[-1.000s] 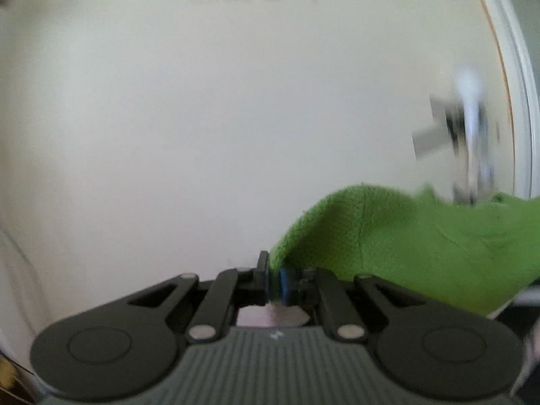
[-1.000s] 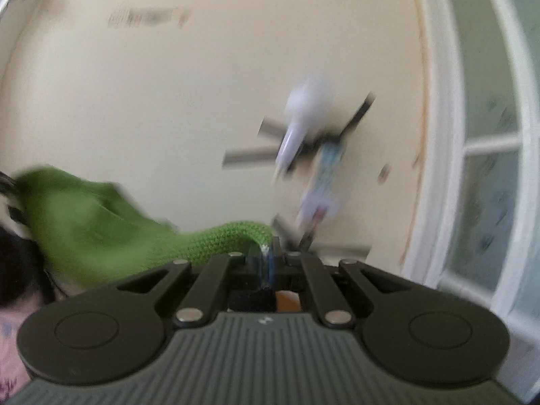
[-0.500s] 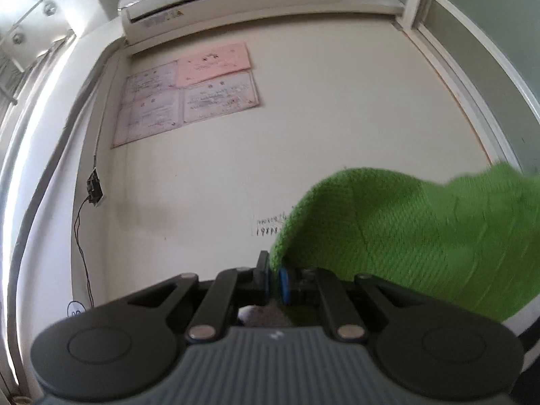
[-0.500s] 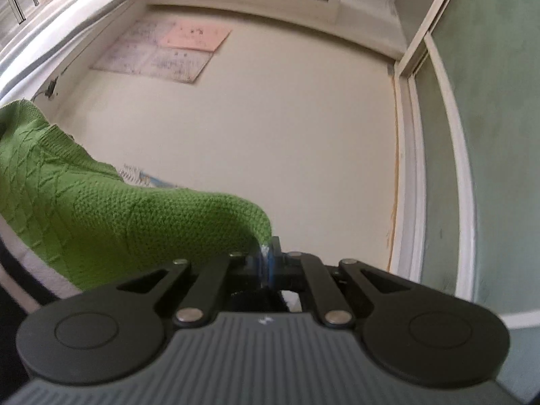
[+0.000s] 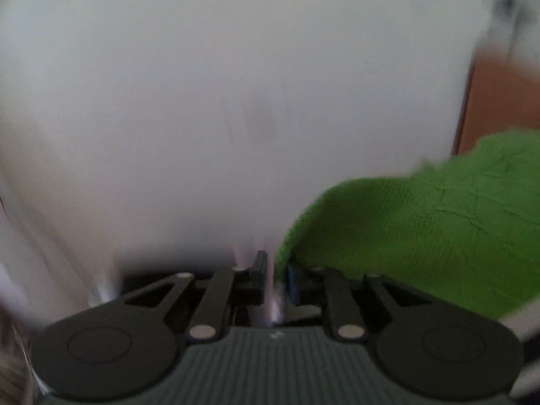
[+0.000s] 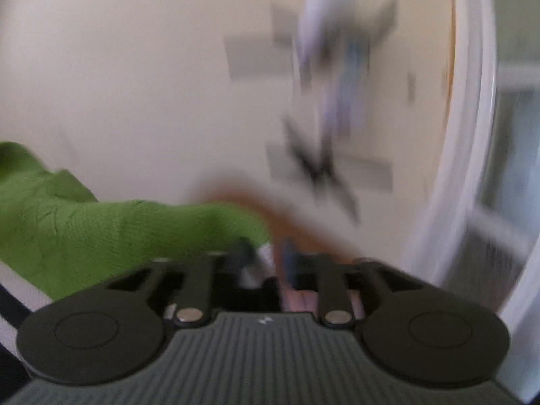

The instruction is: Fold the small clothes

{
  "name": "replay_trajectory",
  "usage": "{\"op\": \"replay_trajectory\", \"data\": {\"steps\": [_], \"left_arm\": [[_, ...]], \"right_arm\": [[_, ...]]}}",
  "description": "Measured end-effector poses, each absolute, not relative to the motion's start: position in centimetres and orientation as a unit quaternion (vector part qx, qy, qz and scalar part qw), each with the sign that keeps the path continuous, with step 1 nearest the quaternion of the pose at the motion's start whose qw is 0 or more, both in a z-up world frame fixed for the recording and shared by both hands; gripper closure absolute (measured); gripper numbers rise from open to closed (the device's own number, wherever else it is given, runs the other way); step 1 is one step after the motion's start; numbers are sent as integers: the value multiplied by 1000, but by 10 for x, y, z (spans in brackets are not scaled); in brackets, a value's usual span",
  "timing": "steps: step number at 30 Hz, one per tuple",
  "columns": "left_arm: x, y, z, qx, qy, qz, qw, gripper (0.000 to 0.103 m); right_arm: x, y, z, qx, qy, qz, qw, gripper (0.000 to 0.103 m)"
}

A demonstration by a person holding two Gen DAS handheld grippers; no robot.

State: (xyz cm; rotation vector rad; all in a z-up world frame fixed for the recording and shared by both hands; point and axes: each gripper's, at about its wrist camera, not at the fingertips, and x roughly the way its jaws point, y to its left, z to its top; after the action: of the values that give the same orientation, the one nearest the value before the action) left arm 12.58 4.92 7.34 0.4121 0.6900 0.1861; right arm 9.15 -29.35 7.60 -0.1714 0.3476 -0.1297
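Observation:
A green knitted garment [image 5: 422, 222] hangs stretched in the air between my two grippers. In the left wrist view my left gripper [image 5: 274, 271] stands with its jaws slightly parted, and the garment's corner lies against the right finger. In the right wrist view the garment [image 6: 111, 233] comes in from the left and ends at my right gripper [image 6: 268, 253], whose jaws also show a small gap. Both views are blurred by motion, so the grip on the cloth is hard to judge.
A pale wall [image 5: 236, 84] fills the left wrist view, with a brown surface [image 5: 499, 101] at the right. The right wrist view shows a blurred ceiling fan [image 6: 324, 101], a white door frame [image 6: 472, 101] and a brown edge [image 6: 297, 216].
Both grippers have swung down from facing the upper wall and air conditioner. The jaws of both, tightly pinched on the green garment before, now show a small gap.

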Motion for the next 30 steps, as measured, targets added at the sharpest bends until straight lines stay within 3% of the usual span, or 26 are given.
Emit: {"op": "replay_trajectory", "data": {"steps": [2, 4, 7, 11, 13, 14, 16, 21, 24, 26, 28, 29, 30], "left_arm": [[124, 65, 43, 136, 375, 70, 914, 89], [103, 80, 36, 124, 356, 60, 924, 85], [79, 99, 44, 128, 335, 35, 933, 63], [67, 107, 45, 115, 366, 5, 923, 45], [73, 111, 49, 85, 391, -20, 916, 45], [69, 113, 45, 72, 399, -30, 913, 44], [59, 112, 40, 63, 403, -40, 912, 43], [40, 111, 30, 53, 416, -65, 905, 41], [27, 103, 30, 49, 418, -85, 903, 39], [31, 100, 24, 37, 430, -102, 897, 46], [35, 97, 19, 35, 437, -110, 892, 65], [35, 96, 20, 32, 431, -112, 895, 80], [37, 97, 22, 27, 432, -118, 894, 86]], "right_arm": [[110, -310, 27, -73, 249, -89, 962, 67], [93, -341, 4, 9, 271, -54, 961, 59], [62, -370, -15, 92, 298, -9, 950, 41], [34, -357, -30, 80, 319, 21, 944, 32], [31, -349, -36, 65, 335, 37, 939, 35], [29, -340, -39, 47, 331, 38, 942, 41], [25, -319, -36, 10, 316, 65, 946, 97], [49, -322, -19, -128, 274, -64, 951, 98], [80, -358, -2, -186, 225, -251, 923, 85], [81, -367, 21, -100, 213, -236, 943, 75], [74, -349, 31, -21, 192, -148, 970, 51], [75, -333, 31, -9, 199, -108, 974, 51], [76, -313, 28, -8, 208, -68, 976, 51]]}}
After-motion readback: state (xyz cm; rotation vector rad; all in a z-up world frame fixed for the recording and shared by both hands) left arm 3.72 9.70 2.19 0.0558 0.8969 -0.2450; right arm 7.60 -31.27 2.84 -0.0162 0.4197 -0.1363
